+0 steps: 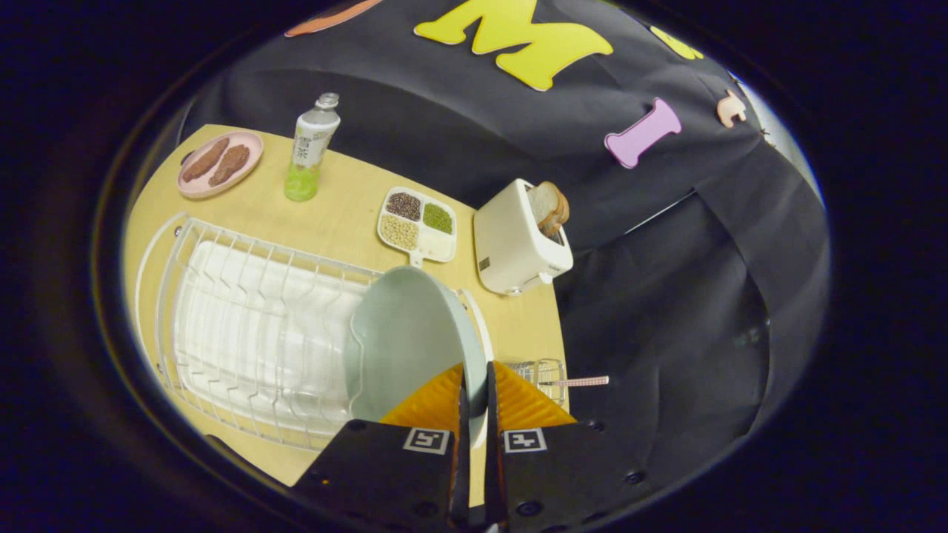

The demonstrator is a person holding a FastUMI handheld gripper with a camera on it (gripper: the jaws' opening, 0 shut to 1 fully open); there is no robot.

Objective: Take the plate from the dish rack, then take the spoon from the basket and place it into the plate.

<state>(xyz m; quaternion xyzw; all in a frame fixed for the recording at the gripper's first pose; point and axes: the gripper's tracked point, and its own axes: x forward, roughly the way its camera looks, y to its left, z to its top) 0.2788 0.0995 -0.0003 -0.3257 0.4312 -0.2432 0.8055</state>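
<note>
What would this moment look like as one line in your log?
gripper: shut on plate rim | plate: over dish rack | spoon: in basket

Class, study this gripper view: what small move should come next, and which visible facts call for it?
Probably lift the plate up and clear of the dish rack. The gripper looks shut on the plate's rim, one finger on each side, while the plate stands on edge at the rack's end. The spoon waits in the basket beyond.
</note>
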